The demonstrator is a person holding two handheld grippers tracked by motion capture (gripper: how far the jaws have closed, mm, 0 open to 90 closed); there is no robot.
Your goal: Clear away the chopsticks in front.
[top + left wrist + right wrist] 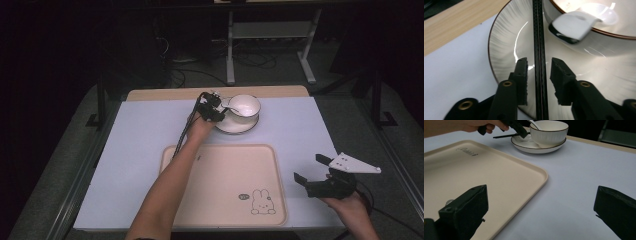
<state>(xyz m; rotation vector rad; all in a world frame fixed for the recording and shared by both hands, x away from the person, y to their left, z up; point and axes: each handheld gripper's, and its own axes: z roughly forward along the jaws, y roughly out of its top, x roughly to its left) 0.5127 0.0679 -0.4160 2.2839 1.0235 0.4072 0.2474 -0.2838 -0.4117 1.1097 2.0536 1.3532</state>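
Left jaws: the left gripper (539, 75) stood narrowly parted, pads either side of a pair of black chopsticks (539, 37) without pressing on them; a slim gap showed on both sides.
Chopsticks: two thin dark sticks side by side, running up between the pads and across the saucer (506, 45).
Saucer: white with a dark rim, directly under the left jaws, at the far middle of the table (150, 135).
Bowl: white ribbed bowl (244, 106) sat on the saucer, just beyond the left gripper.
Spoon: white ceramic spoon (576, 25) rested in the bowl, handle over the rim toward the jaws.
Right jaws: the right gripper (314, 169) gaped wide, nothing between them, held near the table's right edge.
Tray: beige tray (220, 175) with a rabbit drawing lay at the near middle, just left of the right gripper, well apart from the saucer.
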